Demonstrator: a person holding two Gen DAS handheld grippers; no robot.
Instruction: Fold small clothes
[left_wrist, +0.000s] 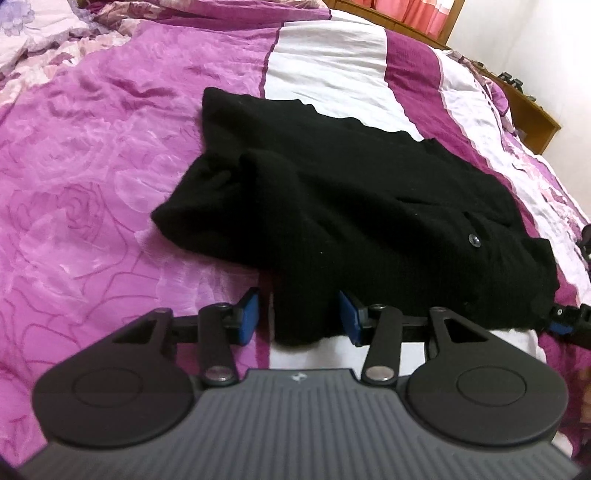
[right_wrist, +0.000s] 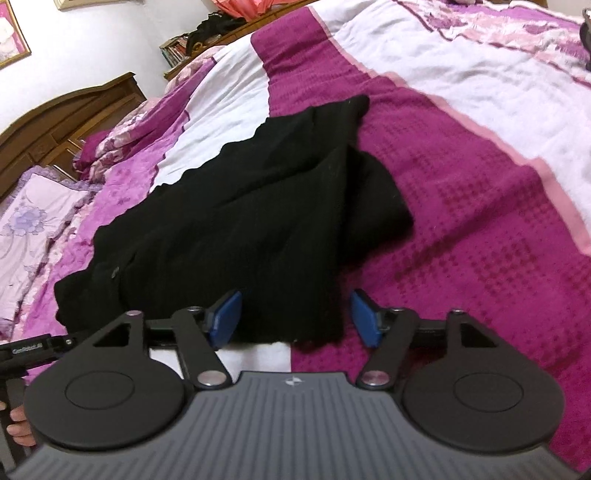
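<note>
black cardigan (left_wrist: 351, 206) lying partly folded on a bedspread (left_wrist: 92, 166) banded in purple, magenta and white, one sleeve turned over its body and a dark button (left_wrist: 473, 239) showing near the front edge; left gripper (left_wrist: 299, 317) held low and level at the near hem, its blue pads (left_wrist: 251, 314) spread wide to either side of a hanging fold of knit, the cloth between them but not pinched; right gripper (right_wrist: 295, 317) in a like pose at the other near corner of the garment, pads (right_wrist: 364, 319) equally far apart, straddling the hem without closing on it; both tools pointing across the bed toward a wooden headboard (right_wrist: 70, 114); fingers (right_wrist: 16, 424) of a person's hand visible at the lower left edge of the right wrist view, beside the left tool's handle.
</note>
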